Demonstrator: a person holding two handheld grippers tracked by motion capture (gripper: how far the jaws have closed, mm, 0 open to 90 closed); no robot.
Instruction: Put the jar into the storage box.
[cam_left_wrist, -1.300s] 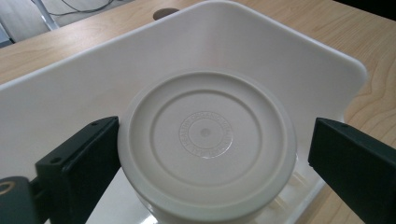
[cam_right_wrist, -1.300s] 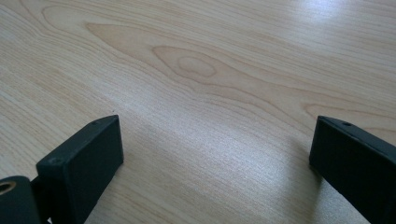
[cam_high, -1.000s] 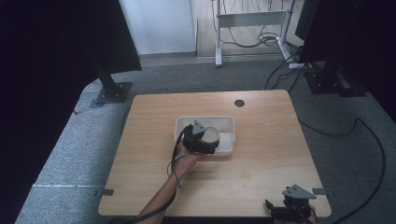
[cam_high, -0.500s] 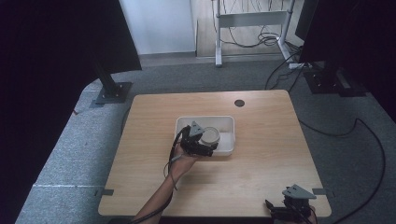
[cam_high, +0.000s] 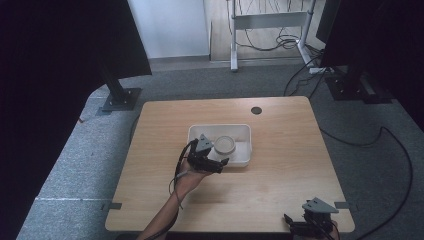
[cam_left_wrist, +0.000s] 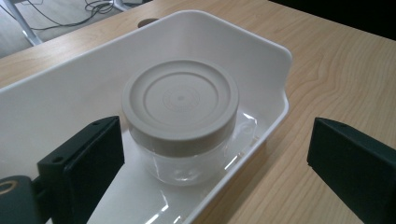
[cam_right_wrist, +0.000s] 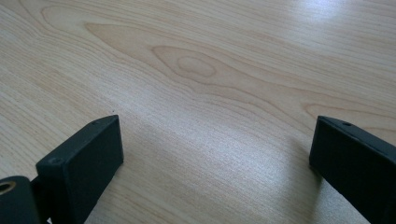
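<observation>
Wooden table bears a white tray holding an unlabelled jar.

Left gripper and right gripper both hold their fingers spread wide.

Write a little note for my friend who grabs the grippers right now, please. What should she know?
Left gripper: open, at the near edge of the white tray, one jaw inside it and one over the table.
Right gripper: open, nothing in it, at the table's near right corner.
Jar: clear with a cream lid, upright in the tray, between the left jaws but not gripped.
Done: jar sits in the tray.
Left: probably pull the left gripper clear.
</observation>
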